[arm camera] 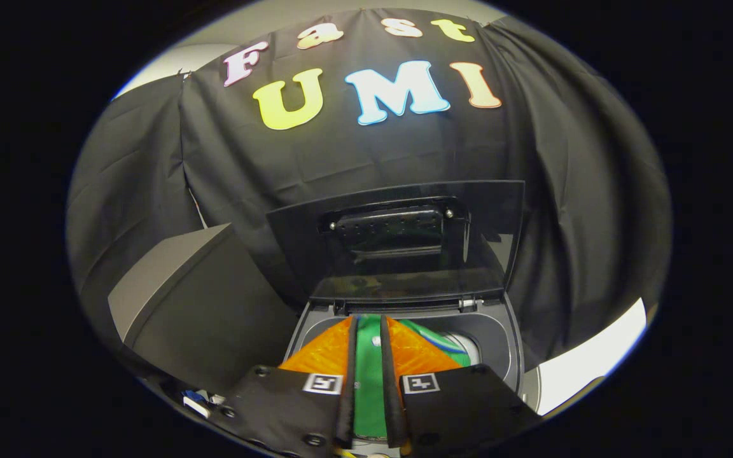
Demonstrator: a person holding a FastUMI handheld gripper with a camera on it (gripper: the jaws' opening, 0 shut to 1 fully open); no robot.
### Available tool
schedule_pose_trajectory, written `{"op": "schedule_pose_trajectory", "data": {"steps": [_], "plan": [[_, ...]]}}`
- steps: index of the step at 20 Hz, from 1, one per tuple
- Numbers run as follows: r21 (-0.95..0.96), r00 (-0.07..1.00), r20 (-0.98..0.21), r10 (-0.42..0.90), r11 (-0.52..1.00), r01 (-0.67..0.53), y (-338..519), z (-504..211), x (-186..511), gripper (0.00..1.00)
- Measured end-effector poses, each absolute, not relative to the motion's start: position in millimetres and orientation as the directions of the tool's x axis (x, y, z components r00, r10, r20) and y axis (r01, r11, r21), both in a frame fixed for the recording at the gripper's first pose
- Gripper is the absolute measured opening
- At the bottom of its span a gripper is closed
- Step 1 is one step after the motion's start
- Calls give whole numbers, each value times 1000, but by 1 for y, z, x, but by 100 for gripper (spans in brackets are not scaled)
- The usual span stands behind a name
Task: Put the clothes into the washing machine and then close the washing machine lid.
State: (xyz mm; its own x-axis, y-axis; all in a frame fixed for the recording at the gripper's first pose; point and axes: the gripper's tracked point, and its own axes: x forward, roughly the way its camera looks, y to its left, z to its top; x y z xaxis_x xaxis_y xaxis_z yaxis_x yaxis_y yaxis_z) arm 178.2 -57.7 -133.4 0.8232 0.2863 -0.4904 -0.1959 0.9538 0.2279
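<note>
A small top-loading washing machine (500,337) stands just ahead of me with its dark tinted lid (398,242) raised upright against the booth wall. My gripper (369,331) hangs over the open tub, and its fingers (349,356) press on a green garment (369,381) that runs between them. More of that green cloth, with a blue and white edge (439,340), trails to the right into the tub opening. The bottom of the tub is hidden behind the fingers.
A grey box-like object (195,299) stands close to the left of the machine. A pale table surface (589,362) shows to the right of the machine. Black cloth walls close the booth behind and on both sides.
</note>
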Motion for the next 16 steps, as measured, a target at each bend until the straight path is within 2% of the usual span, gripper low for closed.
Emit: {"op": "schedule_pose_trajectory", "data": {"steps": [4, 16], "plan": [[161, 833, -498, 241, 970, -184, -64, -140, 177, 98], [98, 899, -385, 207, 978, -184, -64, -102, 198, 98]]}}
